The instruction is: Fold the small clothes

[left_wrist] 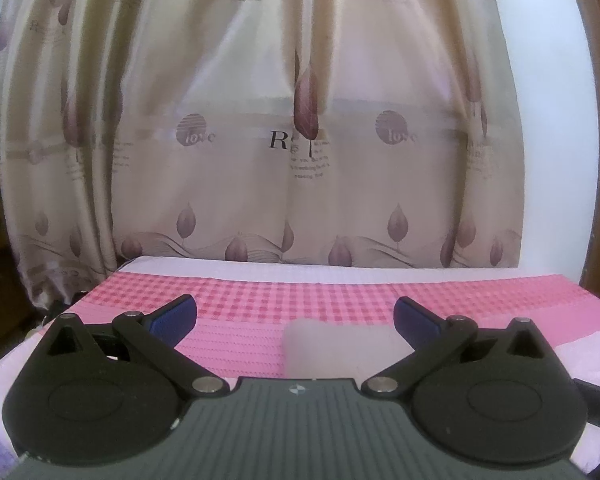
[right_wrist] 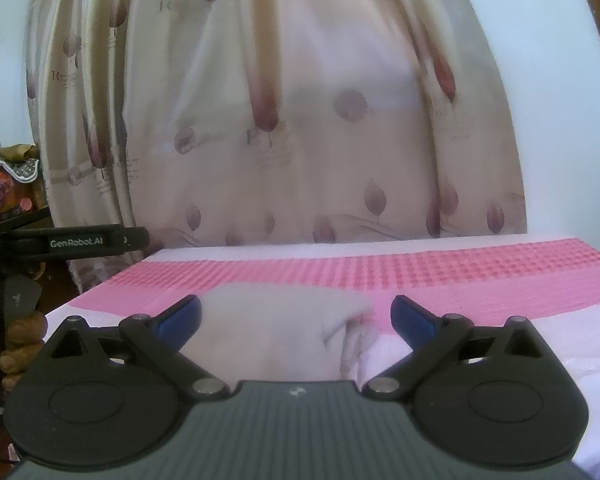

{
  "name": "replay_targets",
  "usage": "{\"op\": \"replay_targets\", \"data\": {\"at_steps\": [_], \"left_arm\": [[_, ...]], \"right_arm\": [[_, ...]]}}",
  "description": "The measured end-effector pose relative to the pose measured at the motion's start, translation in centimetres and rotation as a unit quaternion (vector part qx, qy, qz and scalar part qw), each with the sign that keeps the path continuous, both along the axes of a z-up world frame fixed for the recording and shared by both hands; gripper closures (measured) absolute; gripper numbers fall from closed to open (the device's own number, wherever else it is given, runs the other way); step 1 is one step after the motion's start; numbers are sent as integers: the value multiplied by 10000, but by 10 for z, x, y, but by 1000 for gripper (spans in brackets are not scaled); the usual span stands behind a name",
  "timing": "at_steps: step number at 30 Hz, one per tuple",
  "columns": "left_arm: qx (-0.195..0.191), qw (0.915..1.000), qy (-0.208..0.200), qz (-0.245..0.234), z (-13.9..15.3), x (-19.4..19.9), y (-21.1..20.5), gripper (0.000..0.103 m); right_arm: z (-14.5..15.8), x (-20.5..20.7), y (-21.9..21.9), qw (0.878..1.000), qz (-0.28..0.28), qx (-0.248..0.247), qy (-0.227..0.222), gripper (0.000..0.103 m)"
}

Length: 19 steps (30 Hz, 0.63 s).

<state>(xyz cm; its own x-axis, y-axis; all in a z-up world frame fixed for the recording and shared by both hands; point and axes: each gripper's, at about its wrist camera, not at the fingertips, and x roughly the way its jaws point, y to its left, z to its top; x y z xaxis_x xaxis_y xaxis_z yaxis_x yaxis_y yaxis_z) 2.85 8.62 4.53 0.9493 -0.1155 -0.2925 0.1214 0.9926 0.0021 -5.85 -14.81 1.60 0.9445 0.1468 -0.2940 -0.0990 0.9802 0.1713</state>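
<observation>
Pink checked cloth (left_wrist: 300, 300) covers the bed, with a paler pink and white band nearer the cameras. On it lies a small pale garment (right_wrist: 272, 336), a soft whitish-pink bundle, blurred in both views. In the right wrist view it sits between the 2 blue-tipped fingers of the right gripper (right_wrist: 296, 316), nearer the left finger, and its right edge shows bunched folds. That gripper's jaws stand wide apart and nothing is clamped in them. In the left wrist view the same garment (left_wrist: 340, 344) shows as a hazy pale block just ahead of the left gripper (left_wrist: 296, 316), right of centre, near the right finger; whether it touches a finger cannot be told. This gripper too is spread wide and holds nothing. Beyond the far edge of the bed hangs a beige curtain (left_wrist: 260, 120) printed with purple leaves and lettering. At the left edge of the right wrist view, a hand (right_wrist: 22, 344) grips a black handle.
</observation>
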Motion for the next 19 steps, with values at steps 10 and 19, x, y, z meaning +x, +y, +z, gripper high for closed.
{"op": "replay_targets", "data": {"at_steps": [10, 19], "left_arm": [[184, 9998, -54, 60, -5, 0, -8, 0], [289, 9995, 97, 81, -6, 4, -10, 0]], "right_arm": [[-4, 0, 4, 9999, 32, 34, 106, 1], [-4, 0, 7, 9999, 55, 7, 117, 1]]}}
